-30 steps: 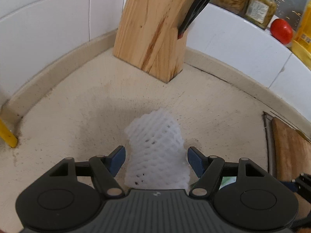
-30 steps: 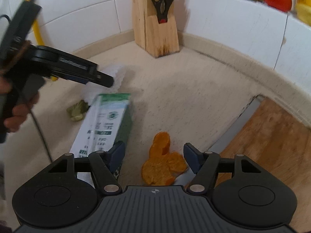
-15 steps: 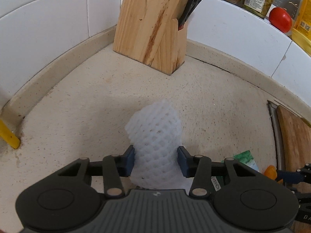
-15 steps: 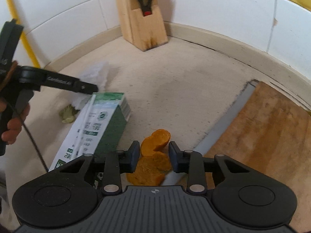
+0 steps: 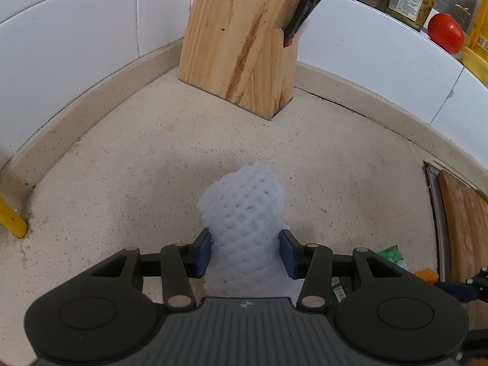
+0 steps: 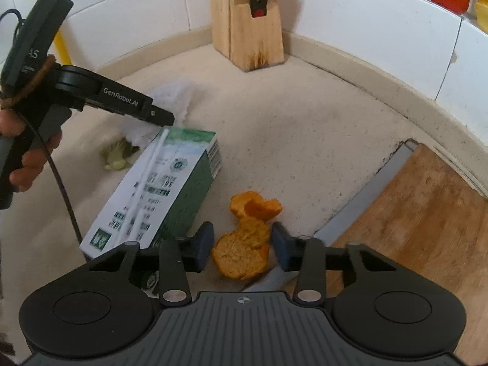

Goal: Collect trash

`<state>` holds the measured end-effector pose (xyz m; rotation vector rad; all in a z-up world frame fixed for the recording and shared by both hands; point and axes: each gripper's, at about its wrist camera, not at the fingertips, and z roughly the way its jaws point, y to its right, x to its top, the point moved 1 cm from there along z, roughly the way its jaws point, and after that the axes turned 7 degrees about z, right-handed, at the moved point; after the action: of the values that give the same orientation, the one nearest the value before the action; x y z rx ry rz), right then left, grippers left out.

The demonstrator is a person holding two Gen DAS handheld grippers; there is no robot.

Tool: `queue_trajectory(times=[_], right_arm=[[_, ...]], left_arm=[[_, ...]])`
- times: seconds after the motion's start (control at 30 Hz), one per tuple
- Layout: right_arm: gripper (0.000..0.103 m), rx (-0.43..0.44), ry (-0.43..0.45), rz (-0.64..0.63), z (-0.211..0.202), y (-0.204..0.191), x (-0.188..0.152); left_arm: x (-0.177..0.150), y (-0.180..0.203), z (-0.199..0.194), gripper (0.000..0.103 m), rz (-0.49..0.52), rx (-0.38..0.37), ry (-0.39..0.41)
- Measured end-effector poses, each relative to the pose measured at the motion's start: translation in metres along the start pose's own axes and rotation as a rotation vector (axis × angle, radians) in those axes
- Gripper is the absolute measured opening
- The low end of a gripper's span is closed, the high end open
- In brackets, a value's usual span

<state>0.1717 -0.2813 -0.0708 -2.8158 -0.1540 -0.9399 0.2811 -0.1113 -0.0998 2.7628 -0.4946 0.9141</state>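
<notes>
Speckled beige counter (image 6: 305,140) runs into a white-tiled corner where one wooden knife block (image 6: 247,27) stands. Five pieces of trash show in the right wrist view: one white foam fruit net (image 6: 174,97), one wilted leaf scrap (image 6: 117,155), one green-and-white carton (image 6: 158,189) lying on its side with a straw on it, and two pieces of orange peel (image 6: 247,244) touching each other. The left claw (image 5: 245,253) is closing, its blue pads pressed against both sides of the foam fruit net. The right claw (image 6: 242,244) is closing around the nearer orange peel, which lies between the pads; the left pad looks just clear of it. One wooden cutting board (image 6: 421,213) lies farthest right.
</notes>
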Motion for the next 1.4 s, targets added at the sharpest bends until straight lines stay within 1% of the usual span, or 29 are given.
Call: queue_trajectory(times=[0.03, 0.07, 0.1, 0.13, 0.17, 0.23, 0.3, 0.53, 0.57, 0.63, 0.67, 0.7, 0.73, 0.77, 0.8, 0.87, 0.9, 1.0, 1.07, 1.17, 1.3, 1.4], right_arm=[[0.035, 0.010, -0.002, 0.023, -0.001, 0.001, 0.001], [0.030, 0.023, -0.005, 0.045, -0.001, 0.002, 0.002], [0.024, 0.032, -0.005, 0.060, -0.002, 0.004, 0.003], [0.021, 0.040, -0.003, 0.073, -0.004, 0.006, 0.002], [0.017, 0.049, 0.000, 0.090, -0.006, 0.008, 0.001], [0.015, 0.054, 0.008, 0.117, -0.010, 0.012, -0.001], [0.010, 0.073, 0.016, 0.156, -0.013, 0.017, -0.002], [0.009, 0.116, 0.057, 0.261, -0.022, 0.031, 0.001], [0.012, 0.116, 0.072, 0.261, -0.024, 0.032, 0.002], [0.016, 0.136, 0.078, 0.214, -0.027, 0.031, 0.003], [0.024, 0.125, 0.085, 0.184, -0.028, 0.029, 0.003], [0.043, 0.109, 0.082, 0.129, -0.028, 0.025, 0.004], [0.058, 0.115, 0.062, 0.063, -0.027, 0.021, 0.004], [0.081, 0.128, 0.038, -0.012, -0.027, 0.015, 0.004], [0.085, 0.121, 0.036, -0.086, -0.028, 0.010, 0.004], [0.085, 0.105, 0.019, -0.213, -0.030, 0.000, 0.003], [0.085, 0.103, 0.013, -0.245, -0.030, -0.002, 0.004], [0.085, 0.119, -0.002, -0.229, -0.023, 0.001, 0.010], [0.084, 0.113, -0.019, -0.221, -0.015, 0.003, 0.010], [0.080, 0.101, -0.050, -0.224, -0.007, 0.001, 0.007], [0.081, 0.104, -0.040, -0.271, -0.016, -0.001, 0.004], [0.081, 0.089, -0.035, -0.267, -0.019, 0.005, 0.007]], left_arm=[[-0.001, 0.000, -0.001, 0.035, 0.003, -0.001, 0.004], [-0.002, 0.000, -0.003, 0.034, 0.007, -0.003, 0.009], [-0.002, 0.000, -0.005, 0.029, 0.013, -0.002, 0.012], [-0.003, 0.000, -0.007, 0.025, 0.023, 0.003, 0.014], [-0.003, 0.000, -0.009, 0.024, 0.030, 0.007, 0.014], [-0.004, -0.002, -0.011, 0.022, 0.029, -0.003, 0.012], [-0.006, -0.007, -0.014, 0.022, 0.013, -0.009, 0.014], [-0.006, -0.020, -0.034, 0.022, -0.028, -0.027, 0.050], [-0.006, -0.021, -0.037, 0.022, -0.031, -0.029, 0.056], [-0.007, -0.025, -0.043, 0.022, -0.039, -0.034, 0.066], [-0.008, -0.026, -0.046, 0.022, -0.040, -0.034, 0.069], [-0.009, -0.028, -0.049, 0.022, -0.040, -0.036, 0.071], [-0.010, -0.028, -0.052, 0.022, -0.040, -0.040, 0.073], [-0.012, -0.029, -0.054, 0.022, -0.040, -0.043, 0.075], [-0.012, -0.029, -0.056, 0.022, -0.039, -0.045, 0.078], [-0.015, -0.029, -0.060, 0.022, -0.043, -0.050, 0.085], [-0.016, -0.030, -0.061, 0.022, -0.049, -0.055, 0.089], [-0.017, -0.031, -0.060, 0.022, -0.066, -0.065, 0.093], [-0.018, -0.030, -0.057, 0.022, -0.070, -0.064, 0.086], [-0.020, -0.030, -0.057, 0.022, -0.068, -0.066, 0.084], [-0.020, -0.033, -0.059, 0.022, -0.075, -0.065, 0.087], [-0.020, -0.035, -0.061, 0.022, -0.088, -0.066, 0.098]])
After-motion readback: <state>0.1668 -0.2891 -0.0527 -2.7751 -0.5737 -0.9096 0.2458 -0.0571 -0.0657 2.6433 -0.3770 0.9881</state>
